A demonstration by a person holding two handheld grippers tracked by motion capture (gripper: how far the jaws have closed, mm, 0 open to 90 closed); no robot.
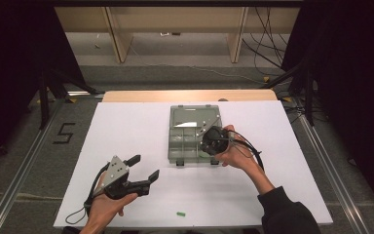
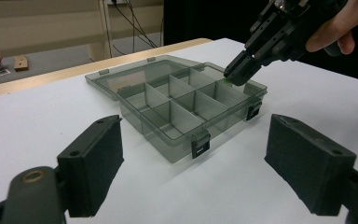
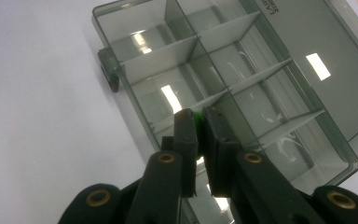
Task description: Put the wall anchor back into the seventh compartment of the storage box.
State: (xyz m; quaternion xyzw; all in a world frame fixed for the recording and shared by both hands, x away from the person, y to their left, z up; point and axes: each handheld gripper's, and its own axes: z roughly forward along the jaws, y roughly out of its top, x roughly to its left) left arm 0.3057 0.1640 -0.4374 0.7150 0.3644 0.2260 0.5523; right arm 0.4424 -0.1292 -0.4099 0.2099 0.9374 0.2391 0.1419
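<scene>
Evidently on the white bench (image 1: pixel 126 126), the placing step was underway: over the open compartment box (image 1: pixel 187 141), the right tongs (image 3: pixel 199 122) pinched a small green piece (image 3: pixel 198 115) above a near-corner cell, needing lowering and release, while the left tongs (image 1: pixel 145 168) waited spread.

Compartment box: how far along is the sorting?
Done: the compartment box lies open, its compartments apparently empty. In hand: the right gripper pinches a small green piece over a near corner compartment. Left: another green piece lies on the table; the left gripper is open.
</scene>
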